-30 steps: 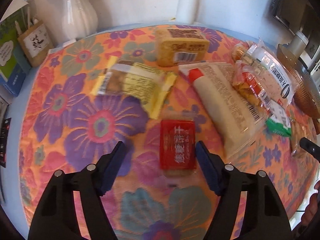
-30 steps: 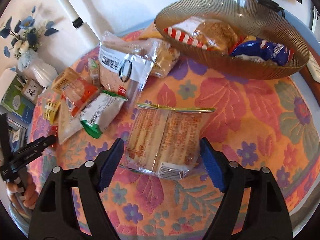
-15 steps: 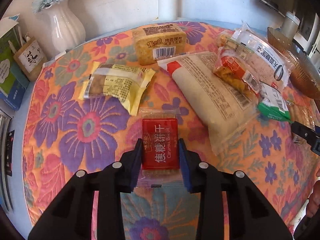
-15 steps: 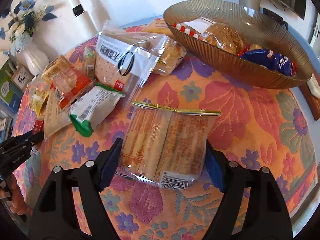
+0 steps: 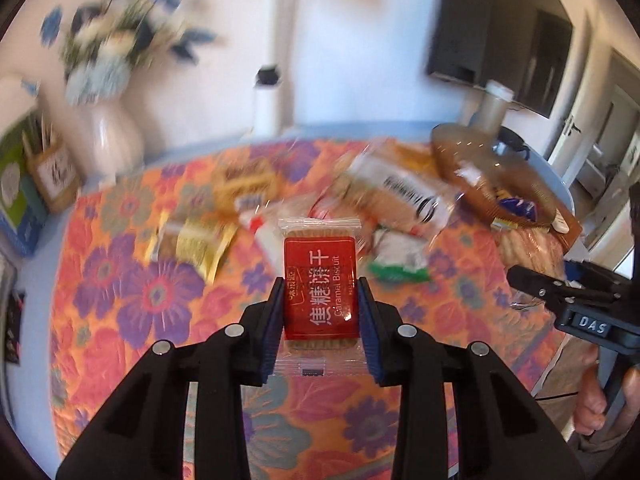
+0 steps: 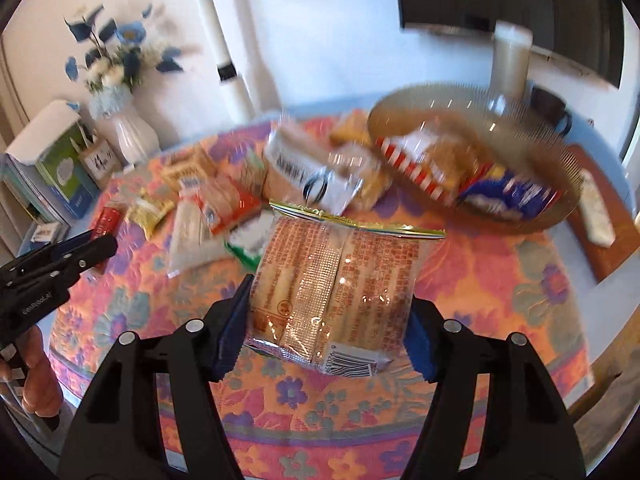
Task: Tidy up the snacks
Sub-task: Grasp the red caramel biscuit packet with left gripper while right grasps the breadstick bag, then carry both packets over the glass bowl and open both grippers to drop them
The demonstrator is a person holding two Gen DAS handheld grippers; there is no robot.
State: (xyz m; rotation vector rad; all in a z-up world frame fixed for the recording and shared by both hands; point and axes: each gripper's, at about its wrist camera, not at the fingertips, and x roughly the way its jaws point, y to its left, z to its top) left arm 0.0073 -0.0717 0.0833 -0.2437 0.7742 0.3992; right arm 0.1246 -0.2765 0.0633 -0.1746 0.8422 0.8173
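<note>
The flowered tablecloth (image 6: 500, 280) fills most of both views, and the ribbed glass bowl (image 6: 552, 168) sits toward one o'clock in the right wrist view, already holding several packets. A loose heap of snack packets (image 6: 224, 200) lies between ten and twelve o'clock of that view, well apart from the bowl's far rim but touching its near side.

The right gripper (image 6: 326, 320) has its jaws clamped on the clear biscuit-stick pack (image 6: 336, 280), pads pressing the two long edges; the pack appears lifted clear of the cloth, its gold seal pointing at twelve o'clock. The left gripper (image 5: 320, 312) is closed tight on the small red caramel biscuit (image 5: 320, 292), gripped by its sides and raised above the cloth, with the bowl (image 5: 472, 184) out at two o'clock in that view.

Both views are motion-blurred, so the carry looks under way. To do it well, I would bring each packet over the bowl's open middle — not the rim — and release low, since the thin crinkly wrappers can slide in the pads. The stick pack is brittle; light pressure is enough. Sending the two grippers in one after the other should keep them from colliding over the bowl.
</note>
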